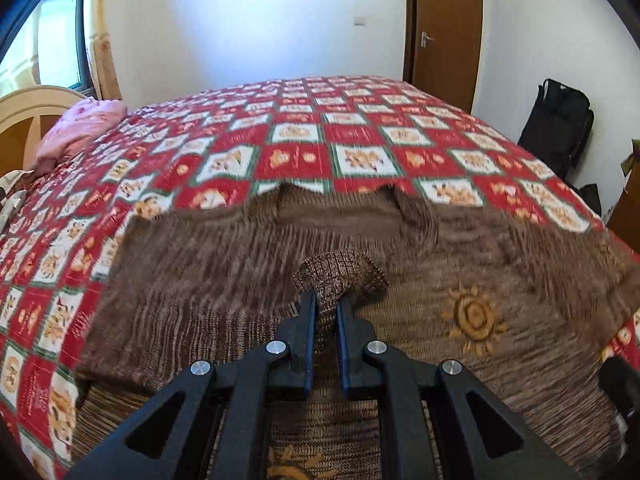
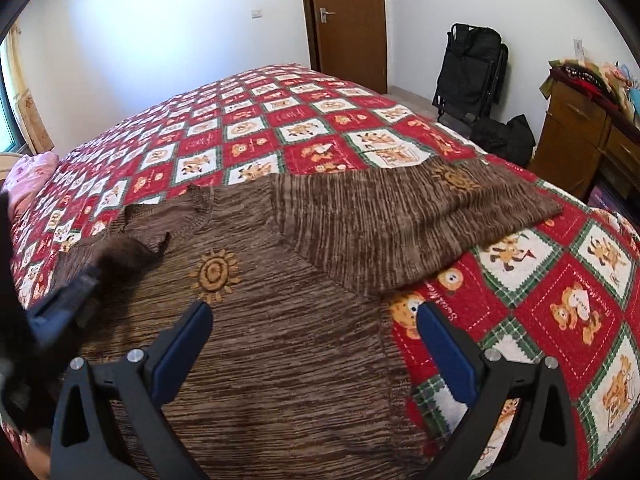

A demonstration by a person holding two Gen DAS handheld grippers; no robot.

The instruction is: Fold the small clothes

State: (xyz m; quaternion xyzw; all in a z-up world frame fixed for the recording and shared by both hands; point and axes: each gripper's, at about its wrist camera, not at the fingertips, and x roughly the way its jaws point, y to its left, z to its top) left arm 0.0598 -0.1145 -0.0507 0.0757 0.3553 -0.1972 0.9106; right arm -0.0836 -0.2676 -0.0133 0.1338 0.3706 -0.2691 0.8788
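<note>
Brown knit sweater (image 2: 280,320) with orange suns lies flat; left tongs (image 1: 325,300) pinch its cuff (image 1: 340,272), right tongs (image 2: 314,316) gape.

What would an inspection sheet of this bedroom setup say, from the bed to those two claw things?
Surface: bed under a red, white and green patchwork quilt.
Job's things: one brown knit sweater with orange sun motifs, spread flat; its right sleeve lies stretched out sideways on the quilt.
Clutter: pink bedding bunched near the headboard.
Grippers: left gripper shut on a bunched sleeve cuff, lifted over the sweater's chest; right gripper open wide, above the sweater's right edge, holding nothing.
Cables: nothing seen.
Surroundings: white walls, brown door, black bag against the wall, wooden dresser piled with items, window with curtain.
</note>
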